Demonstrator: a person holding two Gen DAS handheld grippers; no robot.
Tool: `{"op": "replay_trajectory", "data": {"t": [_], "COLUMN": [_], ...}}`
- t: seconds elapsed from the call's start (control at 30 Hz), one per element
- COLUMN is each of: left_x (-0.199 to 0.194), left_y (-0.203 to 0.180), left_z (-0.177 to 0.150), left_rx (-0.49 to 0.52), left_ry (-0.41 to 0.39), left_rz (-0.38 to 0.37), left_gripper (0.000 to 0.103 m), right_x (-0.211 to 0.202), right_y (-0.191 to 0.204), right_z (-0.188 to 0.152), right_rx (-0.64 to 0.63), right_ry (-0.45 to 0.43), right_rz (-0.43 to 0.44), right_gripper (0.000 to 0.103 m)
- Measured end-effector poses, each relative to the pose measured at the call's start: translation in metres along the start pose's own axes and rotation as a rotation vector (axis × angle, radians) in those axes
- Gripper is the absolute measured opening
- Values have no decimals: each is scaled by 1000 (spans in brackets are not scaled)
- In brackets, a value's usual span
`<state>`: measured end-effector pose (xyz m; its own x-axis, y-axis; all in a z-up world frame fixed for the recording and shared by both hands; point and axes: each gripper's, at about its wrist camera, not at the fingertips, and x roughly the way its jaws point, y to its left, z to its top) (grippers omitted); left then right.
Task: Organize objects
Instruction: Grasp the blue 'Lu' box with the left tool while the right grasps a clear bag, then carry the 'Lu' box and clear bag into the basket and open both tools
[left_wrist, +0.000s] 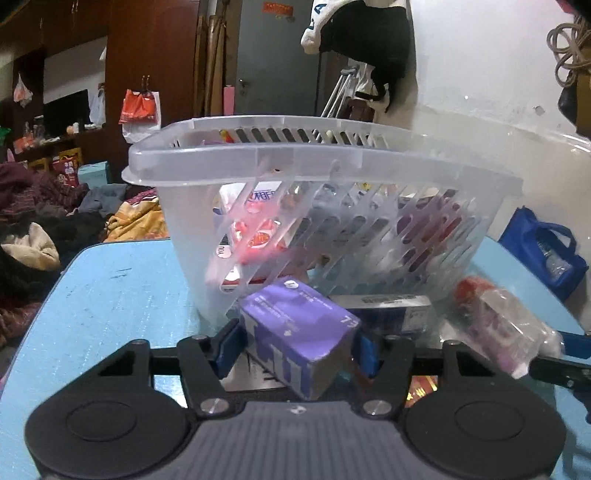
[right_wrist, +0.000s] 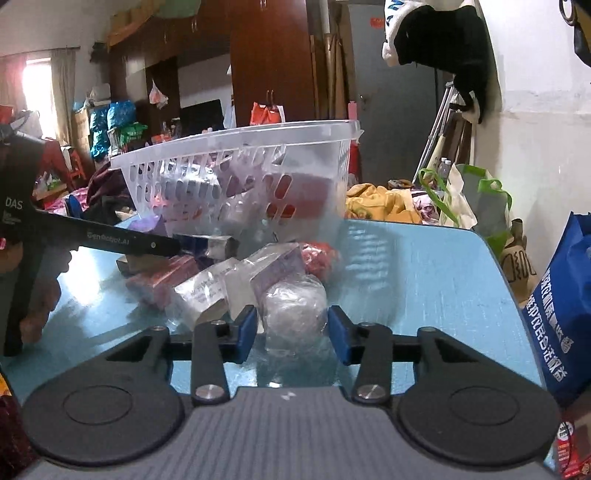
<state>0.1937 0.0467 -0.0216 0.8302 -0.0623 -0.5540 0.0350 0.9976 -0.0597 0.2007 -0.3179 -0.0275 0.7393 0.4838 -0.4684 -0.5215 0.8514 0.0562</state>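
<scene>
My left gripper (left_wrist: 299, 343) is clamped on a purple box (left_wrist: 295, 332), pads pressing both its sides; the box sits skewed between them, one corner pointing back at me. If I lift like this it could pivot in the pads and slip out, and the translucent basket (left_wrist: 295, 162) stands so close ahead that its near wall may catch the box on the way up. The basket already looks tilted in this view, so a knock could tip it over the packets inside.

My right gripper (right_wrist: 291, 332) has its jaws apart around a clear plastic-wrapped bundle (right_wrist: 295, 310), neither pad touching it that I can see. That wrap looks slick and soft; closing on it may only pinch film and leave the contents behind. Beside it lie a silver box (right_wrist: 201, 295) and a red packet (right_wrist: 159, 280), close enough to be dragged along.

All of this rests on a light blue table (right_wrist: 424, 266), the loose items gathered near the middle, the basket toward the far edge. Around it the room is crowded: heaped clothes, dark wooden wardrobes, a blue shopping bag (right_wrist: 565, 306) off the right edge.
</scene>
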Motion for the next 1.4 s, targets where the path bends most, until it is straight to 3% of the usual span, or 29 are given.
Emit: {"op": "replay_trajectory", "data": {"t": [0.1,0.33,0.8,1.27,1.4], "left_x": [-11,-40,-60,-66,-80], "left_y": [-5,-2,-13,-16,-15], "left_z": [-8,-17,-33,-42,-38], "left_rx": [53,40,87,102,101], "left_ry": [-51,-112,-137,-158,-207], "left_rz": [39,-16,-93,-105,-118], "left_gripper": [64,64,65,65,65], "right_x": [-2,-13,-18,-23,-33], "right_y": [2,2,1,0,1], "right_z": [-1,-5,-6,-8,-4], "right_rx": [-9,-6,19,32,64], "right_ry": [-19,-101,-147,-173,-211], "right_rz": [-4,-10,1,5,82], "right_gripper": [45,43,43,43,43]}}
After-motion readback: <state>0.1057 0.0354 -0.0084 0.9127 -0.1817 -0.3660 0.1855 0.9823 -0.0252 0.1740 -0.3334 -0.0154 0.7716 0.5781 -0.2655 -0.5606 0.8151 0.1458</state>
